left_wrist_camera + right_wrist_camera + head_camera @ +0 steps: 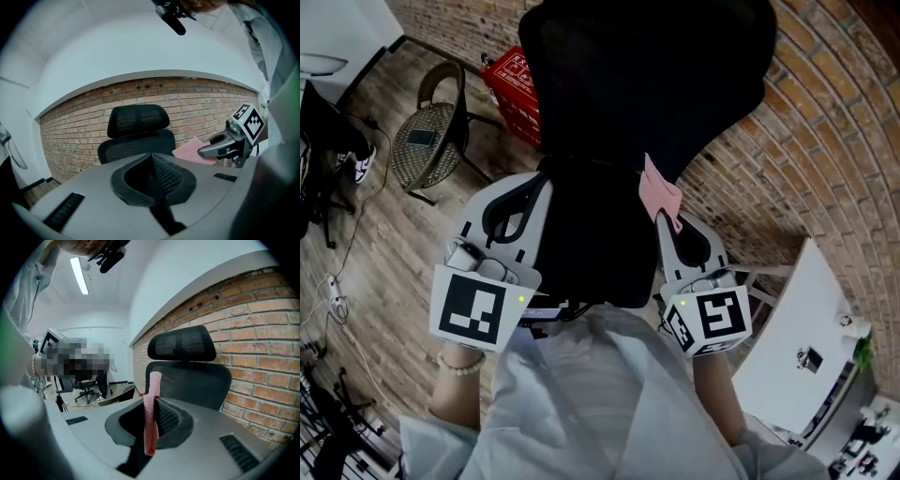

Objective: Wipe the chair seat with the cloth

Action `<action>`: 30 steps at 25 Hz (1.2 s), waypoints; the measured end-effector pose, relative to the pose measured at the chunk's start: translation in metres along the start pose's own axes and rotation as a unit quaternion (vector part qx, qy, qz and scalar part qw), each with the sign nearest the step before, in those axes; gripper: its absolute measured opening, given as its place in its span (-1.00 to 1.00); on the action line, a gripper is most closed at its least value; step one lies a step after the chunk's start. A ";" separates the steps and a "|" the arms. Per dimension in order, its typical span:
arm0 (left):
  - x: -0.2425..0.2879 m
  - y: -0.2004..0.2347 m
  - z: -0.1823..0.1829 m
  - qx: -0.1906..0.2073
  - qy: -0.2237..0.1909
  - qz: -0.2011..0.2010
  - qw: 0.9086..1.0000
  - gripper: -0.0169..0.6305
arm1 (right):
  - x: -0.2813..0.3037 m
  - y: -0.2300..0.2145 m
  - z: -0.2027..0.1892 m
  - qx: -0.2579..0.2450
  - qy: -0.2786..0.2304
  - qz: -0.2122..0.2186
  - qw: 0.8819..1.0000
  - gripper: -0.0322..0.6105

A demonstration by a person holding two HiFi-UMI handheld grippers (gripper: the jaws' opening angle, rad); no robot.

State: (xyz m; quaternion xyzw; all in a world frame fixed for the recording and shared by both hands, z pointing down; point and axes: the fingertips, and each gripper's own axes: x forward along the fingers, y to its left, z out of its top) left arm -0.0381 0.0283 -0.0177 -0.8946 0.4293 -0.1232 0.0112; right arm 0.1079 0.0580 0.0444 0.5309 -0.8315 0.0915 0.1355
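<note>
A black mesh office chair (609, 112) stands right in front of me, its seat (591, 244) low between both grippers. My right gripper (667, 223) is shut on a pink cloth (660, 192), which sticks up from the jaws beside the seat's right edge. In the right gripper view the cloth (150, 413) hangs as a narrow pink strip pinched between the pads, with the chair back (190, 376) beyond it. My left gripper (523, 195) hovers at the seat's left side. Its jaws (152, 171) are shut with nothing between them, and it looks at the chair (138, 136) and the cloth (192, 152).
A brick wall (787, 159) runs behind the chair. A wicker chair (427, 141) with a phone on it and a red box (514, 82) stand at the back left. A white panel (802, 342) is close on my right. Cables (333, 300) lie on the wooden floor at left.
</note>
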 end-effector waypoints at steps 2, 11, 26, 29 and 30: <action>0.000 0.000 0.000 0.000 -0.001 0.001 1.000 -0.89 | 0.001 0.001 -0.001 -0.001 0.002 0.000 1.000 -0.73; -0.002 0.000 0.000 -0.004 -0.006 0.009 1.000 -0.89 | 0.004 0.007 -0.008 -0.002 0.017 0.009 1.000 -0.73; -0.004 0.004 0.001 -0.008 -0.010 0.020 1.000 -0.89 | 0.005 0.014 -0.013 -0.028 0.032 0.015 0.999 -0.73; -0.005 0.005 0.001 -0.009 -0.010 0.023 1.000 -0.89 | 0.004 0.014 -0.016 -0.023 0.035 0.013 0.999 -0.73; -0.005 0.005 0.001 -0.008 -0.010 0.024 1.000 -0.89 | 0.004 0.013 -0.017 -0.021 0.036 0.013 0.999 -0.73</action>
